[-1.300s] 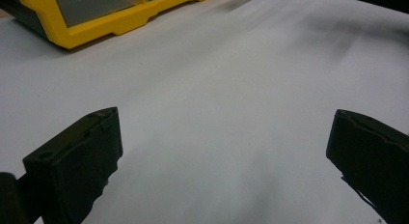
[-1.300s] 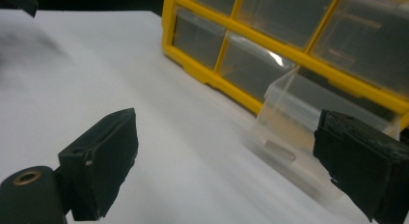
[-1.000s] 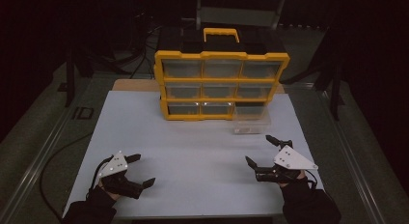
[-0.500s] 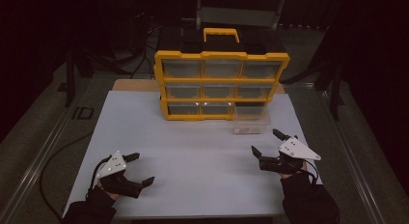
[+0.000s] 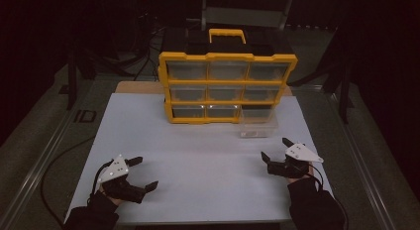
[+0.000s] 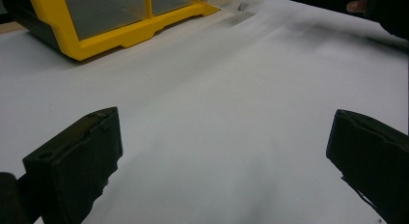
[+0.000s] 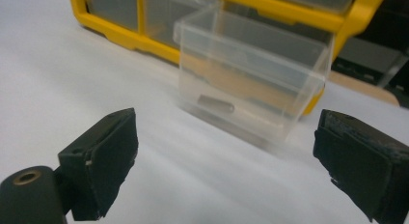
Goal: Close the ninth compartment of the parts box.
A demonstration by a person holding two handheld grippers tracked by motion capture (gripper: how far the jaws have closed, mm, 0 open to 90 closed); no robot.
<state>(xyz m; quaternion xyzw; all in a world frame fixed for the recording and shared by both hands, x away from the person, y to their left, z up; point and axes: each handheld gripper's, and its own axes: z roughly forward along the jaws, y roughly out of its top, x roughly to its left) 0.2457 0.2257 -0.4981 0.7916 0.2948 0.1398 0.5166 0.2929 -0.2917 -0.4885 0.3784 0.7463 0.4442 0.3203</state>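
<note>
While both grippers (image 5: 140, 174) (image 5: 274, 148) gape empty, a white table (image 5: 198, 155) (dark room around), clear drawer (image 5: 257, 122) pulled out.

Place: a lab or workshop bench
Signs: white table (image 5: 198, 141), yellow parts organizer (image 5: 227, 86) with clear drawers, metal frame rails, cables on the dark floor

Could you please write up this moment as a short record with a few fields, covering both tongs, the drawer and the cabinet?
left tongs: open, holding nothing, low over the white table at its near left
right tongs: open, holding nothing, pointed at the clear drawer
clear drawer: pulled out of the cabinet's bottom right slot, resting on the table
drawer contents: one small dark cylindrical part
cabinet: yellow frame, three rows of three drawers, handle on top
contact: neither tongs touches the drawer
</note>
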